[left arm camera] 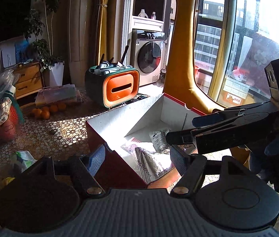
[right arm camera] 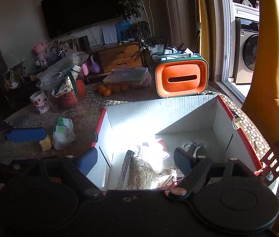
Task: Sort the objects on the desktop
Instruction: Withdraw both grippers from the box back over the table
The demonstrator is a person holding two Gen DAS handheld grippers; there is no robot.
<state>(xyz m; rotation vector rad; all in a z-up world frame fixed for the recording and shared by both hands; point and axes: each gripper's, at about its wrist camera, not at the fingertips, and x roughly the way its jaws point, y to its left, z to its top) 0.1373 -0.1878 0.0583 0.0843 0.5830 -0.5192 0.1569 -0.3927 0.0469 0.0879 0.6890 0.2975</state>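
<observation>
box [right arm camera: 159, 114]: 1, red-and-white, open on counter [right arm camera: 84, 116] | packets [right arm camera: 149, 169] inside: several, uncountable | oranges [right arm camera: 111, 88]: about 5 | left claw [left arm camera: 137, 158]: half open, empty | right claw [right arm camera: 135, 162]: wide open, empty

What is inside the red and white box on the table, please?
The box holds several snack packets, a printed pouch and something pink. Whatever lies beneath them is covered.

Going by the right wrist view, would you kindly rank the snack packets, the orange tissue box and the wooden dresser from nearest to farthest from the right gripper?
1. Snack packets: in the open box, just beyond the right gripper.
2. Orange tissue box: on the table behind the box.
3. Wooden dresser: by the far wall, under the television.
</observation>
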